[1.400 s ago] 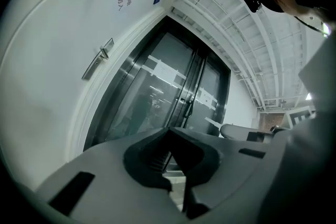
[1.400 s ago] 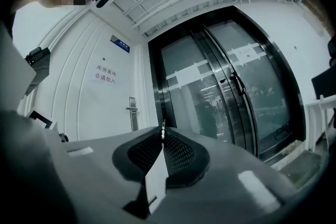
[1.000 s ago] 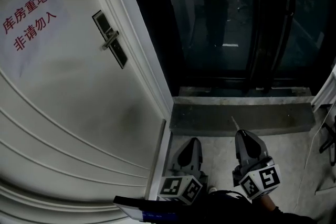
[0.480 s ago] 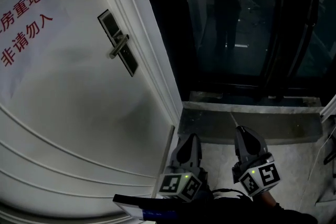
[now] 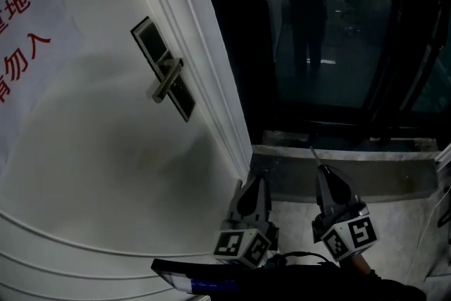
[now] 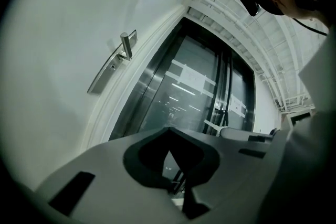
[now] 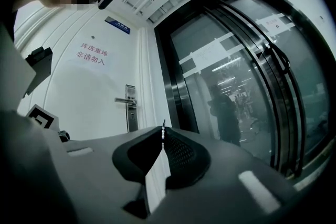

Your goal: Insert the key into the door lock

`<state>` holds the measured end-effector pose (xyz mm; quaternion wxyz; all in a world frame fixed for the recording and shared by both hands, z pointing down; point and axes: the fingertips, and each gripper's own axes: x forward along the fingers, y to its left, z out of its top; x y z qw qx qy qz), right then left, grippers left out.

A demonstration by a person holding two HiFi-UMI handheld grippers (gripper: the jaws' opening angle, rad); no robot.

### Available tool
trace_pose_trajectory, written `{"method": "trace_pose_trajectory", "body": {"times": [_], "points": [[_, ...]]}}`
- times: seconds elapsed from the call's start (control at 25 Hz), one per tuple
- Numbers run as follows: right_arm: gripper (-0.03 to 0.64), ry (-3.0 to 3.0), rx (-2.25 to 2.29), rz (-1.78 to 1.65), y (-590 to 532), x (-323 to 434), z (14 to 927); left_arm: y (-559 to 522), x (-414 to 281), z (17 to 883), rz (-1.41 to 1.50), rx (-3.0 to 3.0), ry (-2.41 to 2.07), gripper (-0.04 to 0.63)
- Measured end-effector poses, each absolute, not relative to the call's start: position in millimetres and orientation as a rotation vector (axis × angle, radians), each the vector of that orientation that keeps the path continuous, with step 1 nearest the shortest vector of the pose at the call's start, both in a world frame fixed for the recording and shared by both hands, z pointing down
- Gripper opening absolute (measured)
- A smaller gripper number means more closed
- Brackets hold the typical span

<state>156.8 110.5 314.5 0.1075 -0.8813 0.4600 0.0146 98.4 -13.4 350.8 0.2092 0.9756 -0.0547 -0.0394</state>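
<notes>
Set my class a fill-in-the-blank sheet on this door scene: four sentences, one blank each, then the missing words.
1. The right tongs are shut on a thin ____.
2. The lever handle sits on a door whose colour is ____.
3. The characters on the door's sign are printed in ____.
4. The left tongs are shut and hold ____.

Missing words: key; white; red; nothing.
</notes>
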Motion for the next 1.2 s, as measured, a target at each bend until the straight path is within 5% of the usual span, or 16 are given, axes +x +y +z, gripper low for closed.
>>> {"method": "trace_pose_trajectory", "body": {"times": [0.72,1.2], "points": [[0.012,1.46,-2.545,0.004,38,169,326,-80,96,362,-0.128,2.694,-0.277,0.0],[0.012,1.951,-2.187,-0.059,-72,148,324,-151,26,364,-0.225,2.589,-0.86,0.0]]}}
